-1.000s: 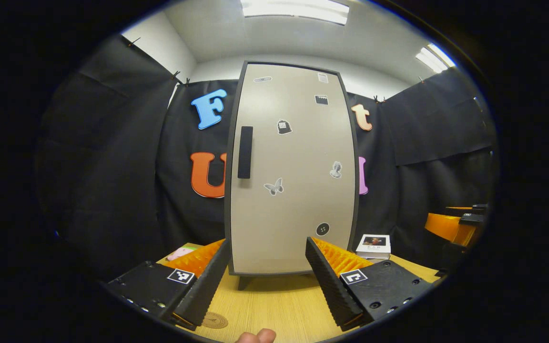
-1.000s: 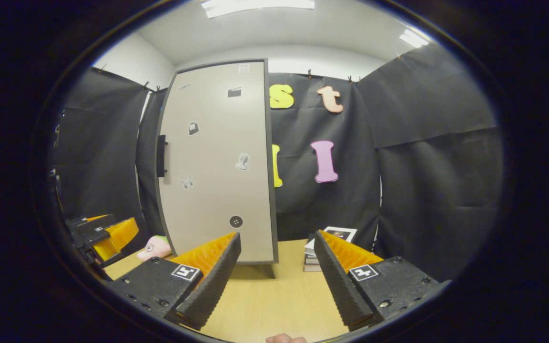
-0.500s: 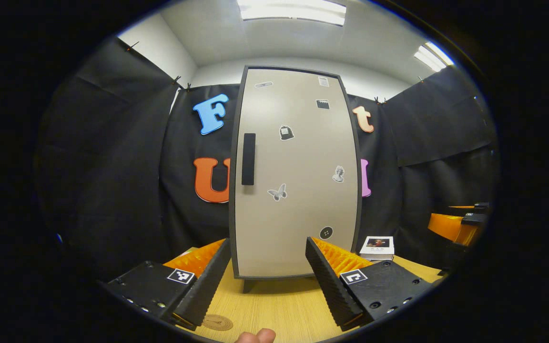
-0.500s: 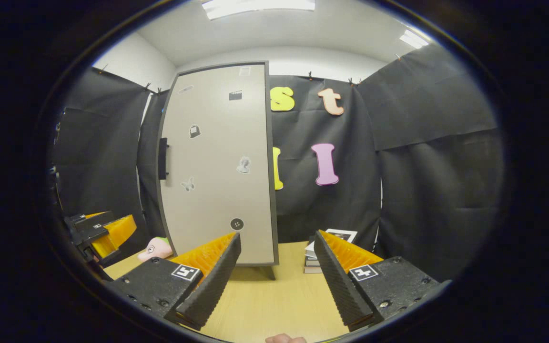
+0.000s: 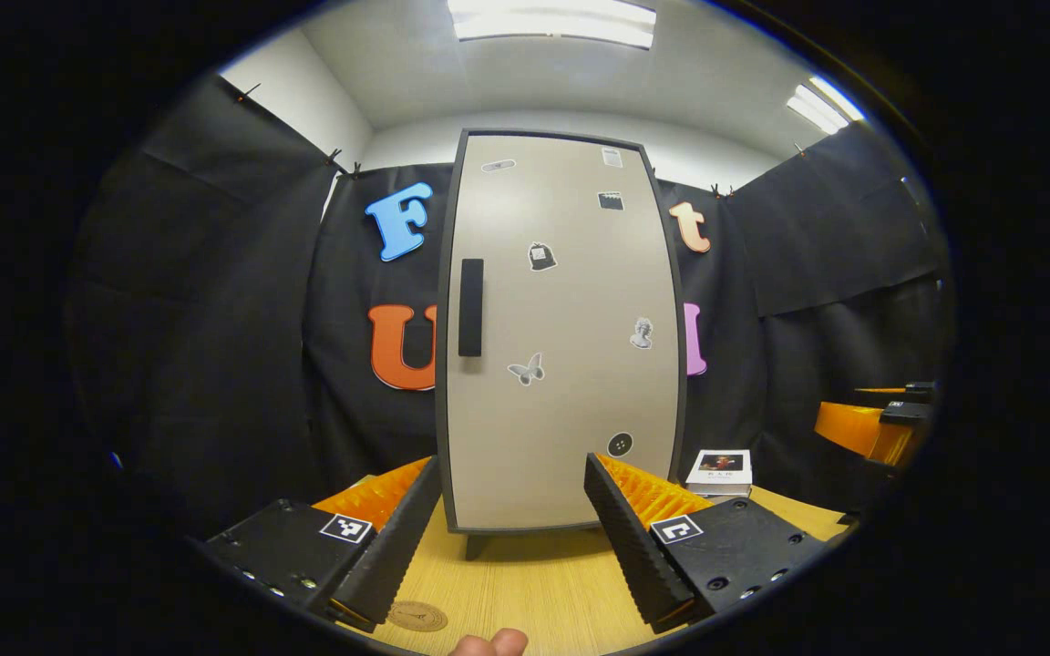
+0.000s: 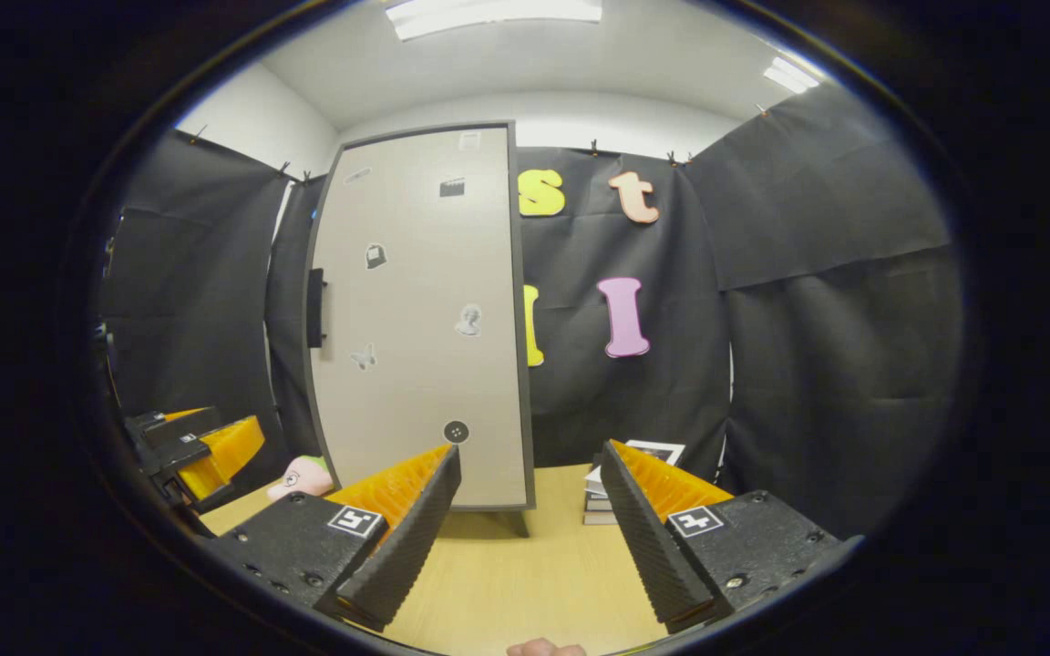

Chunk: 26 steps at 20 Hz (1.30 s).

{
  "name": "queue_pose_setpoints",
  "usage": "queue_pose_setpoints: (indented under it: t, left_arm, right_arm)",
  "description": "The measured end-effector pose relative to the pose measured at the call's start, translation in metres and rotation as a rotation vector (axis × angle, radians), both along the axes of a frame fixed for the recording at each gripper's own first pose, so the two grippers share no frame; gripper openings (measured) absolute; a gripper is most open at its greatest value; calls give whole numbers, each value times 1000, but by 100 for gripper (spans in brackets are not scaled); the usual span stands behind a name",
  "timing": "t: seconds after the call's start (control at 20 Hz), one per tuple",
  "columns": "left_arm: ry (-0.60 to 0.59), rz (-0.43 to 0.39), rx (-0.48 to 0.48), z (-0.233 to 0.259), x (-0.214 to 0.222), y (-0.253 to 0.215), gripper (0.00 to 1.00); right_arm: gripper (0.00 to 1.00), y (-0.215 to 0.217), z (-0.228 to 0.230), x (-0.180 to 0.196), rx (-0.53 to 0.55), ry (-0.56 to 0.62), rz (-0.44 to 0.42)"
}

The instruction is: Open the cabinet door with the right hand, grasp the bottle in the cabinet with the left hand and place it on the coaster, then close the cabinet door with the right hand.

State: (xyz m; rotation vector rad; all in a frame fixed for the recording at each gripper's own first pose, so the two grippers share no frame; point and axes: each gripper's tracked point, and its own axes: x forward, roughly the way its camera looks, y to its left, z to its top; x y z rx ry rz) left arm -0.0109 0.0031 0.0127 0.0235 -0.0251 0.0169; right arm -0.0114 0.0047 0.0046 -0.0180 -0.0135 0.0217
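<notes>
Cabinet door (image 5: 561, 337) shut, standing upright on the tabletop (image 5: 534, 583), handle (image 5: 470, 307) on its left edge. Bottle presumably inside, hidden behind the door. Coaster (image 5: 416, 616) lying near, just beside the left hand-held gripper (image 5: 511, 538). Left hand-held gripper wide open, holding nothing; right hand-held gripper (image 6: 530, 538) likewise spread and empty, well short of the handle. Risks: right fingers slipping off the slim handle, or a hard pull tipping the tall cabinet on its small feet and toppling the bottle.
</notes>
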Motion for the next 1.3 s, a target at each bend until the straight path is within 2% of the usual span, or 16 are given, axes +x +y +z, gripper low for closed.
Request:
queue_pose_setpoints:
  t: [0.35, 0.6, 0.95, 1.3]
  left_arm:
    - [-1, 8, -3, 1, -5, 2, 95]
    - [6, 8, -1, -1, -11, 0, 95]
    - [14, 19, 6, -5, -17, 6, 95]
    - [27, -15, 19, -12, -22, -3, 95]
  right_arm:
    - [99, 10, 12, 3, -12, -6, 43]
    - [99, 33, 32, 17, -25, -23, 122]
    - [99, 84, 69, 50, -60, -46, 261]
    - [99, 162, 92, 89, -73, -56, 418]
